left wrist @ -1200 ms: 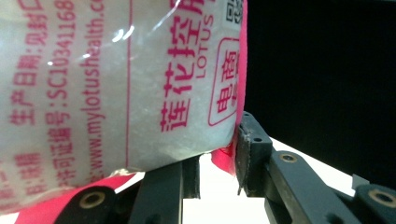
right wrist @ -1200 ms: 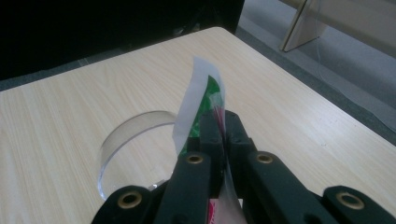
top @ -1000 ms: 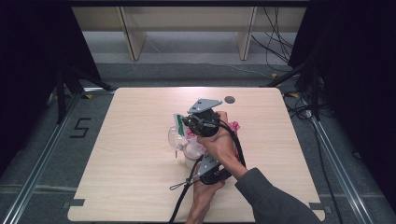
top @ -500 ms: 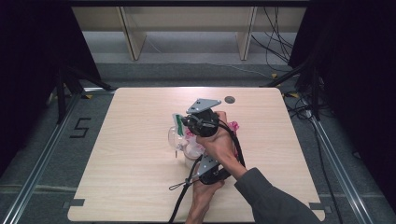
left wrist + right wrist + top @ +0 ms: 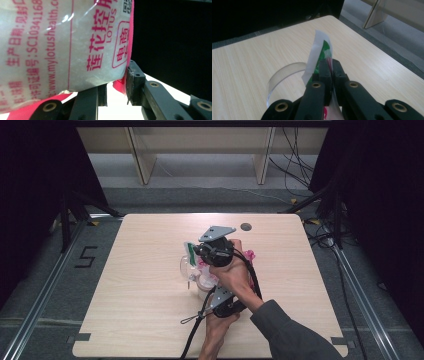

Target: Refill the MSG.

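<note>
Pink-printed translucent pouch [image 5: 62, 45] sits across the left gripper [image 5: 116, 87], jaws set partway apart with the pouch's lower corner and pink edge between them; contact on the right-hand jaw visible, the other jaw hidden under the pouch, so a firm clamp cannot be confirmed. Right gripper [image 5: 331, 67] pinched tight on a white-and-green sachet strip [image 5: 319, 56] that sticks up past the jaw tips. Clear plastic cup [image 5: 284, 77] just ahead and to the left of those jaws, lying on the wooden table [image 5: 249, 55].

High view: both hands stacked mid-table, right gripper [image 5: 197, 251] beyond the left gripper, pouch [image 5: 205, 270] and cup [image 5: 187, 267] packed between and partly covered by the right hand [image 5: 232, 272]. Small dark disc [image 5: 245, 226] on the table beyond, well apart. Printed text legible in the left gripper view alone.
</note>
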Demonstrator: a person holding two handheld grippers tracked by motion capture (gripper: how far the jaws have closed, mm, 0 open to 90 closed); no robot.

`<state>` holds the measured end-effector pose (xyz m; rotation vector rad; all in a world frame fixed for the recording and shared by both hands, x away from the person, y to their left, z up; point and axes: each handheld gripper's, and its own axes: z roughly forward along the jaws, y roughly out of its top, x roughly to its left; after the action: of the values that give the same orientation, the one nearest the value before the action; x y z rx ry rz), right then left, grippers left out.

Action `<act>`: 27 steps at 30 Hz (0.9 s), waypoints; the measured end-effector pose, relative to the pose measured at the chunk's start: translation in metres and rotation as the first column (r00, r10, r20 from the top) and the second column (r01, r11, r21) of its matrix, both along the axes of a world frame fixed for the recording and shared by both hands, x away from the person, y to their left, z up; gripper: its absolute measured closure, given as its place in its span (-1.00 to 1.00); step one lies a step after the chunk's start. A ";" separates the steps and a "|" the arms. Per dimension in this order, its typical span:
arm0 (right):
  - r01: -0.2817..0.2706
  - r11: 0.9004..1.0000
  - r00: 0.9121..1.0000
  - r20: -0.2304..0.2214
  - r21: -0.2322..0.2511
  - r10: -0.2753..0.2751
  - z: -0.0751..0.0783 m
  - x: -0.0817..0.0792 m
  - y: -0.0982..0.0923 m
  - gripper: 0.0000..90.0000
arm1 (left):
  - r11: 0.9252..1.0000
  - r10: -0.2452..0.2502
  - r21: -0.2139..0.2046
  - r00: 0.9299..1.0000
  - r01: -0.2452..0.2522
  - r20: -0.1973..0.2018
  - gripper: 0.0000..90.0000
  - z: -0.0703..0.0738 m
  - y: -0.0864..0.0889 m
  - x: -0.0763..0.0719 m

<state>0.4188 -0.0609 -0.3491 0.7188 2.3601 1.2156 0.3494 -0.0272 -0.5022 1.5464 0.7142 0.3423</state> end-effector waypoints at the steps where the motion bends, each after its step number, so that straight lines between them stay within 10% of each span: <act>1: -0.008 1.000 1.000 0.006 -0.019 0.008 -0.001 0.001 0.000 0.99 | 1.000 0.000 -0.005 1.000 0.000 0.002 0.63 0.000 0.000 0.000; 27: 0.006 1.000 1.000 -0.013 -0.001 -0.006 0.000 -0.001 0.003 0.99 | 0.999 0.003 -0.032 1.000 -0.003 0.014 0.63 -0.002 0.000 0.002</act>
<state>0.4177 -0.0579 -0.3496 0.7346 2.3671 1.2111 0.3512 -0.0268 -0.5040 1.5116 0.7080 0.3426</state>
